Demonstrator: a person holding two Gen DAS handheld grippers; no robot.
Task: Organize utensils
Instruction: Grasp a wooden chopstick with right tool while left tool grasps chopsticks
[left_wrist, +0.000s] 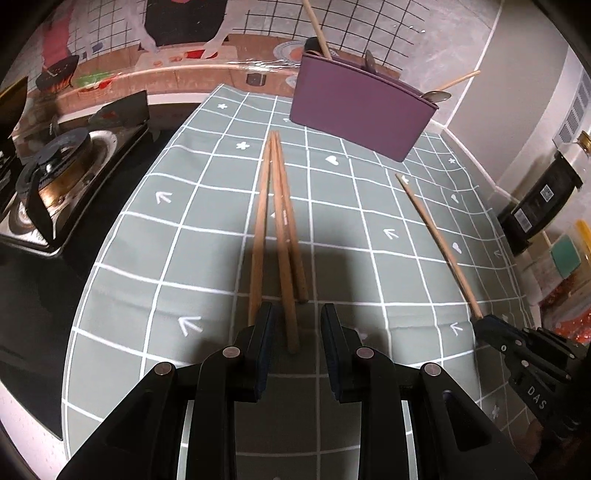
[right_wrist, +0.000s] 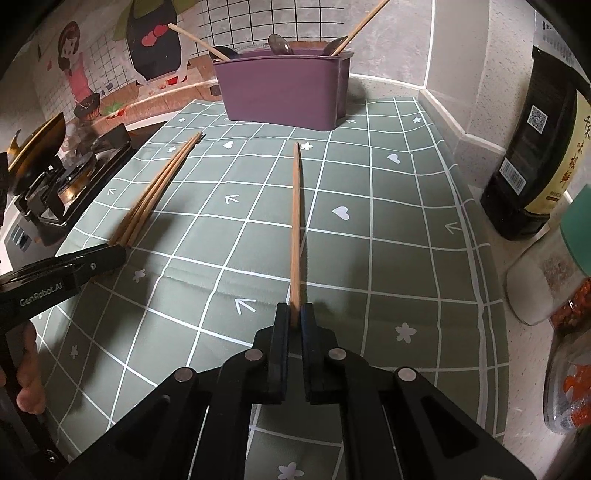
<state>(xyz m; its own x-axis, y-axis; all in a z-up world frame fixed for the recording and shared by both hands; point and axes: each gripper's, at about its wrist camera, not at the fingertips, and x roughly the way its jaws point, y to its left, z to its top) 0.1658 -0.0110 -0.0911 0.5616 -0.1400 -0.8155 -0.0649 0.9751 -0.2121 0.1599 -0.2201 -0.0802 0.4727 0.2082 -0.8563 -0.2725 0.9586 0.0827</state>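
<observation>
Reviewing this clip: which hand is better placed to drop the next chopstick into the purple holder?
Right. The right gripper is shut on a single chopstick aimed at the purple holder. The left gripper is open over three loose chopsticks, gripping none.

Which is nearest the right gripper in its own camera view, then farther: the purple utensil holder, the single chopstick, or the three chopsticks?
1. Single chopstick, clamped in the right gripper.
2. Three chopsticks, lying to the left on the cloth.
3. Purple utensil holder, at the back.
</observation>
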